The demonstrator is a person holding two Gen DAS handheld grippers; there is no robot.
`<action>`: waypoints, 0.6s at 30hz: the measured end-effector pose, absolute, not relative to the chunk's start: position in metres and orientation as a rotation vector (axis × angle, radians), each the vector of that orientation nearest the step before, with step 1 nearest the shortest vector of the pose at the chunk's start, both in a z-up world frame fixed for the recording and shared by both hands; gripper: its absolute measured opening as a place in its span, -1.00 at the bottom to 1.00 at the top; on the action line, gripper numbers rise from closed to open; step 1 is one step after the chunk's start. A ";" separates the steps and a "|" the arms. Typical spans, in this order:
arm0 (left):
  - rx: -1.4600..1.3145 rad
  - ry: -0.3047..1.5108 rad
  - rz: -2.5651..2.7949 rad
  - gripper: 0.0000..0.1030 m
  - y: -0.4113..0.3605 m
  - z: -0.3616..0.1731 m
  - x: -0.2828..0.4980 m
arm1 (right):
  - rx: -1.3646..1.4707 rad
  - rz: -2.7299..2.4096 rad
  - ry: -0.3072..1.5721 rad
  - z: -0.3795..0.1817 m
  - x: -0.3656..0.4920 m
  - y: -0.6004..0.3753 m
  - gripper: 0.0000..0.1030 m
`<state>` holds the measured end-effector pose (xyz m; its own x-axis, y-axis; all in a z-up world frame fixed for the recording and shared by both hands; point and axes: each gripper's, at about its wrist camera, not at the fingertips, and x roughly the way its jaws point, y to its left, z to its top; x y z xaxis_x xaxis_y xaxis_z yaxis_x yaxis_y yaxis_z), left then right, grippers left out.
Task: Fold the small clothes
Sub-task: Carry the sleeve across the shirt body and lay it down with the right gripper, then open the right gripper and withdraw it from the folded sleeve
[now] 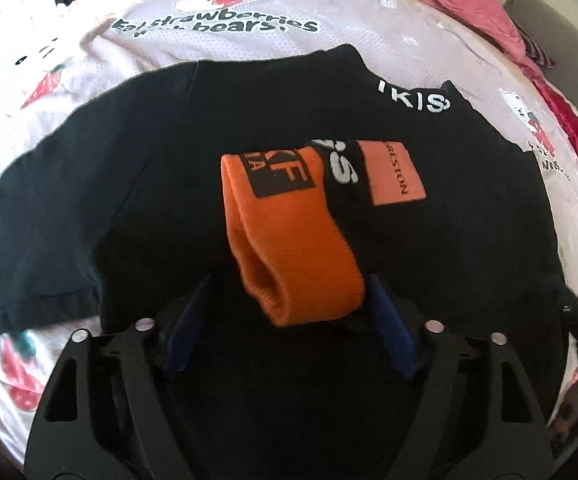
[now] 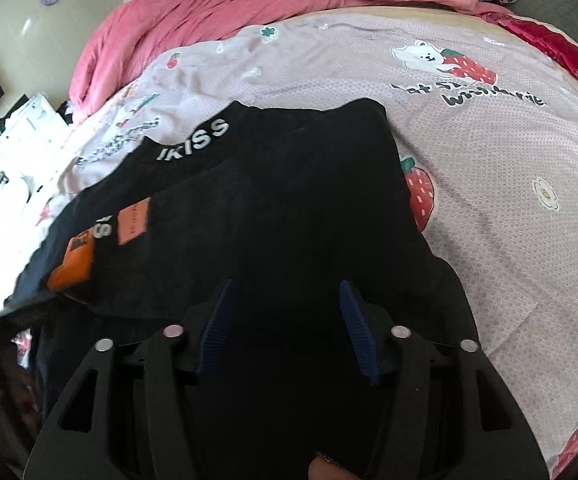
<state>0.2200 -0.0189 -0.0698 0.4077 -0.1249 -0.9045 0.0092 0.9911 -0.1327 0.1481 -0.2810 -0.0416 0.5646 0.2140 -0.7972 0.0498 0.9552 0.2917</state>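
We are partway through folding a black top (image 1: 249, 128) that lies spread on the strawberry-print bedsheet (image 1: 193, 4), with its orange cuff (image 1: 293, 240) brought onto the middle of the body. The left gripper (image 1: 289, 300) has its jaws wide. The cuff's looped end sits between the blue pads (image 1: 389, 320), brushing the right one at most, so we judge it just set down rather than held. The right gripper (image 2: 285, 312) hovers with its jaws spread over the near right part of the top, nothing between the pads.

Next, we judge, the far sleeve or side needs gathering and laying over the middle, with a pinch at an edge, not on flat cloth.

The left view shows the cuff close, its black patch and the orange label (image 1: 393, 172). The right view shows the top's far right edge, the bare sheet beyond it, and the pink duvet (image 2: 217, 12) heaped at the far side.
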 end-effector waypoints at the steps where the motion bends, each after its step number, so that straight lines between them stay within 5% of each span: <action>1: -0.114 1.145 -0.086 0.38 -0.019 -0.068 0.218 | 0.295 0.101 0.965 -0.039 0.147 -0.282 0.23; 8: -0.182 1.084 -0.100 0.54 -0.001 -0.040 0.202 | 0.292 0.134 0.909 -0.019 0.135 -0.278 0.54; 11: -0.191 1.050 -0.074 0.82 0.006 -0.025 0.193 | 0.292 0.153 0.890 -0.012 0.133 -0.272 0.61; 18: -0.226 1.010 -0.028 0.82 0.030 -0.008 0.180 | 0.265 0.193 0.849 0.006 0.130 -0.249 0.88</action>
